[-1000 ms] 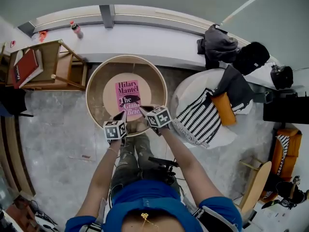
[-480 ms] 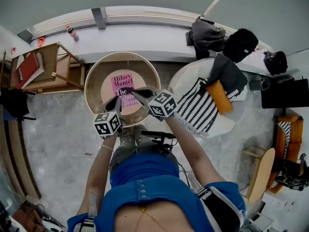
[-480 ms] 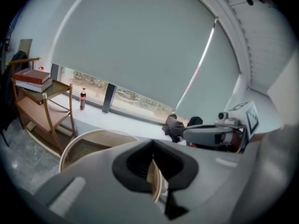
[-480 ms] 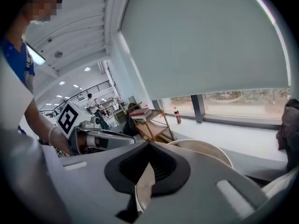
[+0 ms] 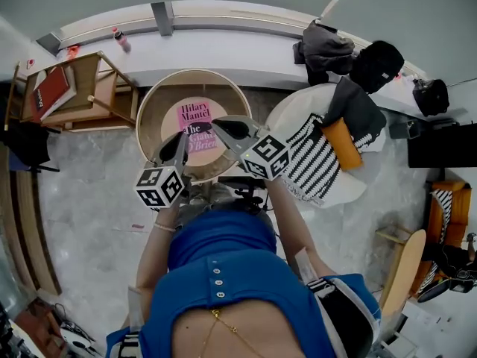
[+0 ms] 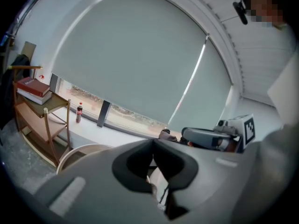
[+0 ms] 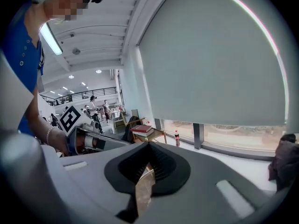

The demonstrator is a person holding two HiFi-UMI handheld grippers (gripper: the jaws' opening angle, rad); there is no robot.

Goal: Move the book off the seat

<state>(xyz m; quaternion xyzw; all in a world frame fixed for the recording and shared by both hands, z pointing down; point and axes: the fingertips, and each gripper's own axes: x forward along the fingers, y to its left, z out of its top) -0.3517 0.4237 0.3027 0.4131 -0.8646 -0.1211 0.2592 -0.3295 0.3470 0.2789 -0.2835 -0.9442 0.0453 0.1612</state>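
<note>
Pink book (image 5: 192, 116) lies flat at centre of round seat (image 5: 153, 121), untouched. Left tool (image 5: 182, 139) and right tool (image 5: 218, 125) both pressed together, empty, held above it. Step: pre-grasp. Next move likely: spread jaws, descend to book edge, pinch, lift clear.

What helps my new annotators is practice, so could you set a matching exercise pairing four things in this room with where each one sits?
Things:
1. pink book
2. red book
3. bottle
4. orange cushion

Places:
A. on the window ledge
B. on the white armchair
C. on the round seat
D. on the wooden shelf

Pairs: 1-C, 2-D, 3-A, 4-B
</note>
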